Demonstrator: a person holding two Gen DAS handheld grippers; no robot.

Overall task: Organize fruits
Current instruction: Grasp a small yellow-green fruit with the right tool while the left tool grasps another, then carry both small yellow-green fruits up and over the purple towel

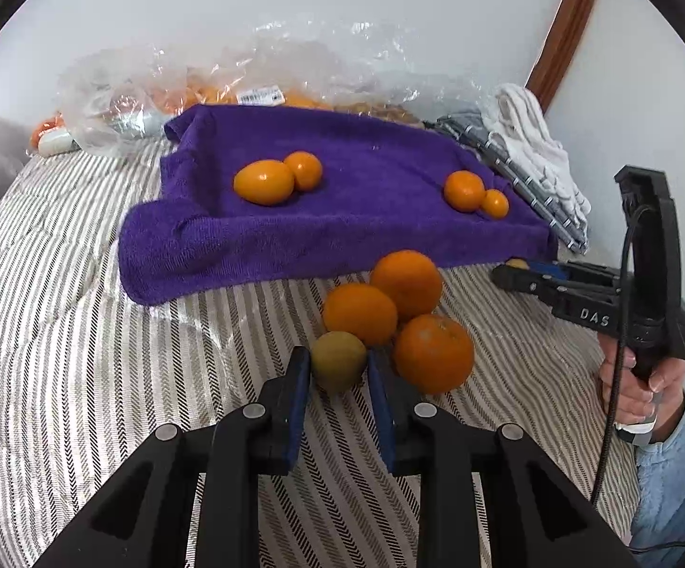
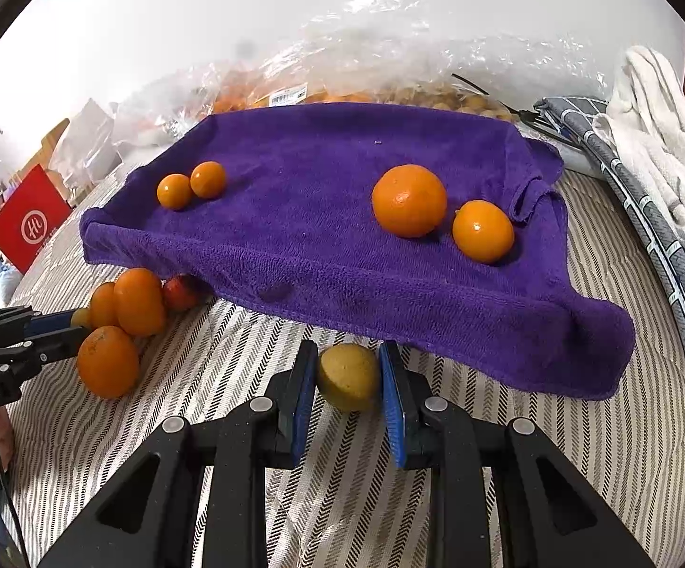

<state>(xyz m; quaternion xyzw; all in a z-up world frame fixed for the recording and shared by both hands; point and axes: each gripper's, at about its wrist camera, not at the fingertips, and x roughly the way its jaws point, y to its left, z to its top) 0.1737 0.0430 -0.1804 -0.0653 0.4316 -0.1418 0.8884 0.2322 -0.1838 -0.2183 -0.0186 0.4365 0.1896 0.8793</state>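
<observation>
Landmark: purple towel (image 2: pixel 342 217), spread over a raised form on the striped bedcover (image 1: pixel 82 355).

Left gripper (image 1: pixel 338 364): jaws clamped on a small greenish-brown fruit (image 1: pixel 338 360), on the bedcover just in front of the towel's near edge, touching a cluster of three oranges (image 1: pixel 406 284).

Right gripper (image 2: pixel 348 374): jaws clamped on a yellow-green fruit (image 2: pixel 348 376), directly below the towel's overhanging front edge.

On the towel: two small orange fruits (image 2: pixel 191 184) toward its left, touching; one large orange (image 2: pixel 408 199) and a smaller one (image 2: pixel 483 231) toward its right.

Behind the towel: clear plastic bags (image 2: pixel 390 47) of fruit.
</observation>
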